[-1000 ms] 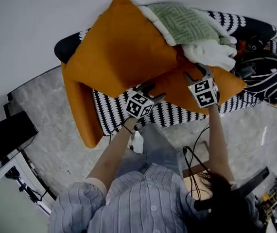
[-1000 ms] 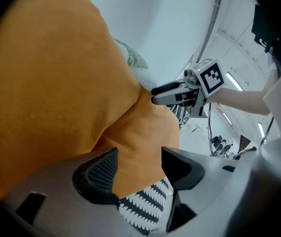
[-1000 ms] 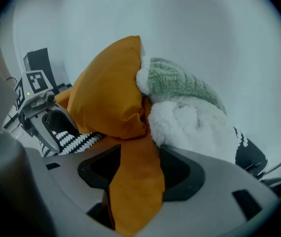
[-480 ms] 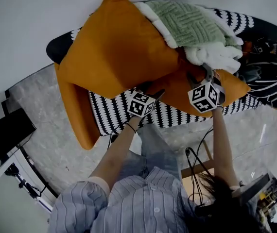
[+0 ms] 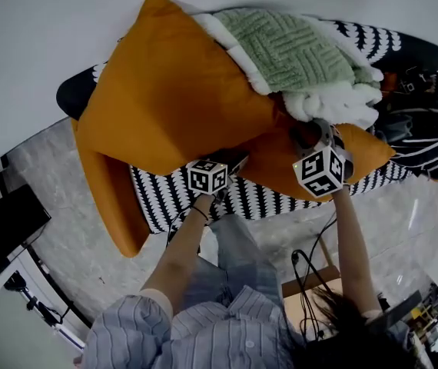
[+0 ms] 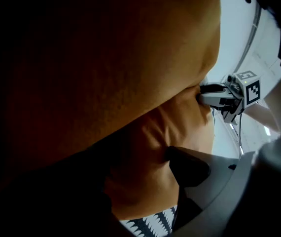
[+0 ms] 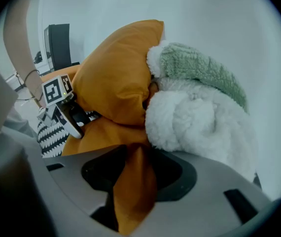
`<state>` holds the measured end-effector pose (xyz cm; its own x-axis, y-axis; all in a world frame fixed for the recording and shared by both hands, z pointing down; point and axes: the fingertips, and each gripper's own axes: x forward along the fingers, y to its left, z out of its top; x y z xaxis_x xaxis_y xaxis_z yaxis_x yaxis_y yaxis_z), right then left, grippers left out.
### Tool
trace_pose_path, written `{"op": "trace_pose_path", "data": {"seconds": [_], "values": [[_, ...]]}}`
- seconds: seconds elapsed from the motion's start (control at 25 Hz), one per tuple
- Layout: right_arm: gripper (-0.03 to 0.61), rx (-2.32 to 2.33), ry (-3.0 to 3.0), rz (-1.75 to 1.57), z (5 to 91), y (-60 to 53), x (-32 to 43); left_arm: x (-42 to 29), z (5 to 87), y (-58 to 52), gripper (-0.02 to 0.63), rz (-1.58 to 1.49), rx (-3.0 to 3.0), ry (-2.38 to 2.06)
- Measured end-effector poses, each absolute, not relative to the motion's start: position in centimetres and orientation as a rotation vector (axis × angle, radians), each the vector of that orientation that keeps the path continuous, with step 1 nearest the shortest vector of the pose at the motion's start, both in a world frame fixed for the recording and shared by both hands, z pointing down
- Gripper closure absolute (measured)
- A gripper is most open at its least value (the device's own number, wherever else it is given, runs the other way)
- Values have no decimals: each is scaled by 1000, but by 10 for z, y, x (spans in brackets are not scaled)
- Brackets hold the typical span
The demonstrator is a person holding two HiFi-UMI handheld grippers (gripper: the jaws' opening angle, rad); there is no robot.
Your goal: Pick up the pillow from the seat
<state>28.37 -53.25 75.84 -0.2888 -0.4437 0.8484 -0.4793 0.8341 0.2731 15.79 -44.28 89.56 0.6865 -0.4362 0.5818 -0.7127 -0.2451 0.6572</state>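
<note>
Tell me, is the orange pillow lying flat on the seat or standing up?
Standing up: in the right gripper view the orange pillow stands on edge, one corner pointing upward.

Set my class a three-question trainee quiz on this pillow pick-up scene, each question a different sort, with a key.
1. True or false: the green-and-white blanket touches the orange pillow.
2. Between the right gripper's jaws is: A) orange pillow fabric; B) the blanket; C) nothing.
3. Fill in: the seat under the pillow has a ____ pattern.

Key: 1 true. 2 A; the jaws are closing on that fabric. 3 black-and-white.
</note>
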Motion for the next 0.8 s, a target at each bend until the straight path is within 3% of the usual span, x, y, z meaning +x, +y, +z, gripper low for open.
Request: {"op": "trace_pose_path", "data": {"seconds": [0.24,0.36,0.48,0.8], "values": [[449,678,-1945,128,760,-534,283,171,907,-444,251,306,1833,-795],[492,748,-1946,180,754,-531,283,182,895,-440,389,289,1781,-736],[527,815,-1961,256,742,-521,282,180,876,-432,452,353,1822,-723],[552,988,-2074,528,699,-492,300,185,808,-382,482,437,1892,-671]]}}
